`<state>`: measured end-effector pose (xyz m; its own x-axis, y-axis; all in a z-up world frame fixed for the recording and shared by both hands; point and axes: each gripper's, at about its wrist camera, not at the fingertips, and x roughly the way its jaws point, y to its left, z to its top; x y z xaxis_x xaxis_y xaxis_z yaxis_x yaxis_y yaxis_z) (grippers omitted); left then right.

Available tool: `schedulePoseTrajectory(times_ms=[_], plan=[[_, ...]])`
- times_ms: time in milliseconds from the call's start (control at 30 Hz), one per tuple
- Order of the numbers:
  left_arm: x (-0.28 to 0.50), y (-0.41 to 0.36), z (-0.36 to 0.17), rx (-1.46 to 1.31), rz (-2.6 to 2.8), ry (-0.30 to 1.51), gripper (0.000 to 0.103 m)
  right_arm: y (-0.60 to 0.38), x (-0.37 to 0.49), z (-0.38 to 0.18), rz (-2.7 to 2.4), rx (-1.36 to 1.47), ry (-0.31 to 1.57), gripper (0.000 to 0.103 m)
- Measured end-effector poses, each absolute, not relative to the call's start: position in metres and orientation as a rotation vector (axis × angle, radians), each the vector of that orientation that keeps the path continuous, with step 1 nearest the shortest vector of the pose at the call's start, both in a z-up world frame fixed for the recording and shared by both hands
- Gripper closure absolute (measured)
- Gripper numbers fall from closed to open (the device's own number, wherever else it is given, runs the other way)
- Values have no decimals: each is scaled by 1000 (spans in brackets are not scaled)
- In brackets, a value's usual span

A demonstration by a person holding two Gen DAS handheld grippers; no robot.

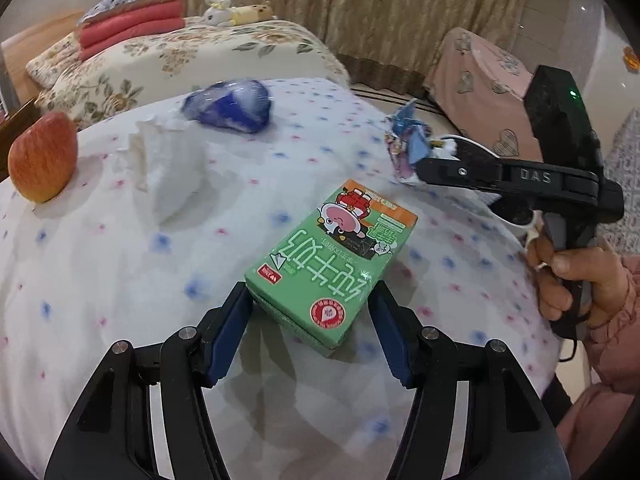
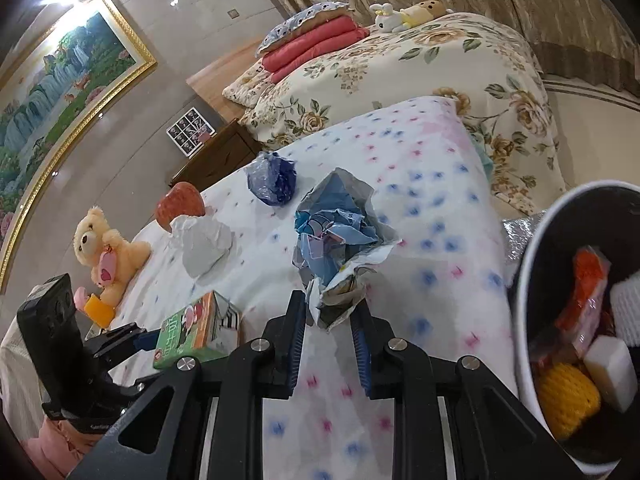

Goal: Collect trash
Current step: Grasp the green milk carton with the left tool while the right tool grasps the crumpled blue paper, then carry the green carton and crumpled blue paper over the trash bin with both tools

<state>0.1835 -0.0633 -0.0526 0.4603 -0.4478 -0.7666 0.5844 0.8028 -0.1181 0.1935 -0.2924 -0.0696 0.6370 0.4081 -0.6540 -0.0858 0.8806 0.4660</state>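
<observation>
A green milk carton (image 1: 328, 256) lies flat on the dotted white tablecloth (image 1: 120, 280). My left gripper (image 1: 312, 308) straddles its near end, and both blue pads (image 1: 230, 336) rest against its sides. My right gripper (image 2: 328, 312) is shut on a crumpled blue-and-white wrapper (image 2: 340, 232) and holds it off the cloth. In the left wrist view the right gripper (image 1: 416, 168) and the wrapper (image 1: 404, 144) hang to the right of the carton. A crumpled white tissue (image 1: 172, 172) and a balled blue plastic bag (image 1: 232, 106) lie farther back on the table.
A round bin (image 2: 524, 280) with a white rim stands by the table's right edge, with several pieces of rubbish inside. An apple (image 1: 42, 156) sits at the far left of the table, and a teddy bear (image 2: 104, 248) near it. A bed with a floral cover (image 2: 440, 68) stands behind.
</observation>
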Motion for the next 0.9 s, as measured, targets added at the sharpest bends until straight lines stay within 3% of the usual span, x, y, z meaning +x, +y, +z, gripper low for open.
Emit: schedulePoseTrajectory(times_ms=[67, 167, 233, 267, 333, 367, 900], plan=[[181, -67, -53, 190, -607, 887, 39, -297, 186, -69, 289, 424, 835, 80], [187, -71, -57, 210, -545, 901, 18, -301, 176, -68, 282, 428, 829, 80], [191, -70, -58, 193, -541, 903, 17, -306, 169, -68, 275, 435, 826, 80], [191, -69, -58, 178, -556, 898, 19, -308, 167, -69, 272, 439, 825, 80], [188, -71, -55, 158, -592, 873, 36, -313, 161, -70, 261, 446, 821, 80], [186, -74, -55, 158, -607, 877, 40, -314, 158, -70, 257, 448, 820, 80], [147, -126, -50, 51, -556, 865, 44, -347, 120, -62, 191, 443, 787, 80]])
